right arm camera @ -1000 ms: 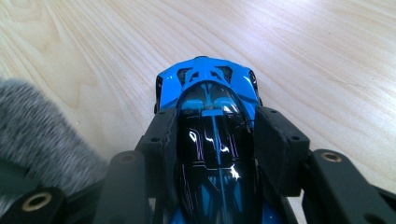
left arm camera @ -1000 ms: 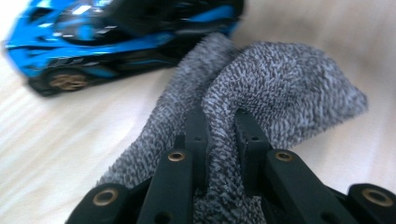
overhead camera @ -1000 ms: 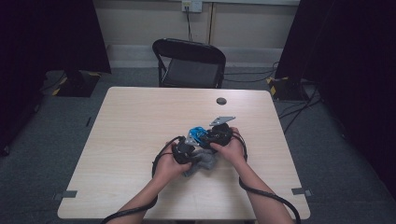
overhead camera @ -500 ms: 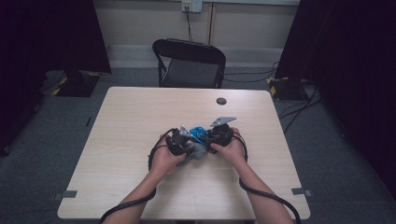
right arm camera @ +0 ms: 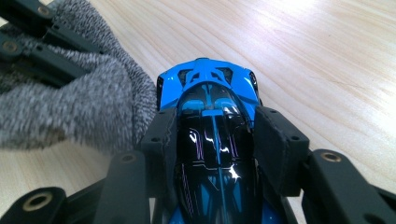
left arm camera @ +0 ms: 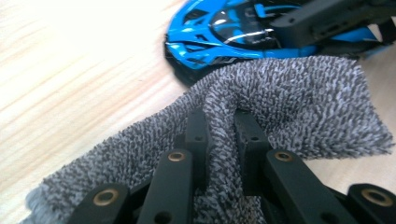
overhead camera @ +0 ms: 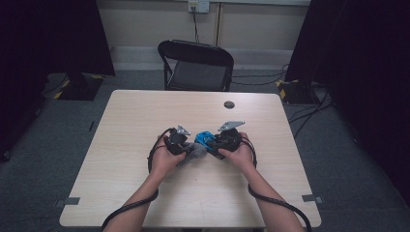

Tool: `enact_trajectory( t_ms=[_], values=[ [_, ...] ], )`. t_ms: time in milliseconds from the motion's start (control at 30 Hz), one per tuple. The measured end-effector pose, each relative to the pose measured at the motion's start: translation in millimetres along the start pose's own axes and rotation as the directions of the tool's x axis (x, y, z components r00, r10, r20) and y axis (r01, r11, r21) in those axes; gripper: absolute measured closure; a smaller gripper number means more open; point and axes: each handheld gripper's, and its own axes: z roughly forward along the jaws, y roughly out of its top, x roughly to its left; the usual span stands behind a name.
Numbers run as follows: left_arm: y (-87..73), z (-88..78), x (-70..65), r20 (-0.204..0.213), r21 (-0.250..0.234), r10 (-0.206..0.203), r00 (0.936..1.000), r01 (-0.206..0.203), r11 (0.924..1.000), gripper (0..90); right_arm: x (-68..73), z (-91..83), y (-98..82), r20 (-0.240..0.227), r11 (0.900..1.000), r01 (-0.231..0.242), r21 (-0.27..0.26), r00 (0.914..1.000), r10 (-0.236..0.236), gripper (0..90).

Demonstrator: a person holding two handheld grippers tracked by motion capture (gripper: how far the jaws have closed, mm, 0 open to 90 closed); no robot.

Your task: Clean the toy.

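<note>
Here, the left tool (left arm camera: 219,140) pinches a grey terry cloth (left arm camera: 280,107) beside the glossy blue-and-black toy car (right arm camera: 212,140), itself clamped by the right tool (right arm camera: 217,140).

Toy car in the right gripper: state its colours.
Bright blue with a glossy black roof, the toy car shows best in the right gripper view.

Black folding chair (overhead camera: 196,65) behind table (overhead camera: 135,125); grey floor (overhead camera: 48,145).

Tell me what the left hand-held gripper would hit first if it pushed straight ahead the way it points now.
Probably the blue toy car. The left hand-held gripper, shut on the grey cloth, points at it, with the cloth bunched in front; the cloth would press against the car first. The gap between them is hard to judge.
</note>
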Motion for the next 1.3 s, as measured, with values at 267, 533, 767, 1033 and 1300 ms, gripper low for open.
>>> enact_trajectory(
  t_ms=[267,533,767,1033,1300],
  values=[
    [0.0,-0.6,7.4,-0.016,0.001,-0.022,0.9996,0.022,0.9998,78.5,-0.2,0.0,-0.5,0.0,1.0,0.001,-0.003,1.0,-0.001,51.2],
    [-0.3,-2.1,12.6,-0.028,0.006,-0.039,0.9989,0.039,0.9992,78.6,-0.4,-0.2,-1.3,-0.002,1.0,0.0,-0.008,1.0,0.0,51.2],
    [0.6,-3.8,17.6,-0.048,0.005,-0.044,0.9979,0.044,0.999,78.7,-0.4,-0.2,-1.5,-0.003,1.0,0.0,-0.009,1.0,0.0,51.3],
    [-2.4,-5.6,26.4,-0.065,-0.006,-0.074,0.9952,0.074,0.9973,78.8,-0.6,-0.2,-2.1,-0.004,1.0,0.0,-0.014,1.0,0.0,51.3],
    [-6.0,-10.3,35.3,-0.103,-0.021,-0.095,0.9901,0.093,0.9954,78.9,-0.8,-0.4,-2.5,-0.004,1.0,0.002,-0.016,1.0,-0.002,51.3]
  ],
)
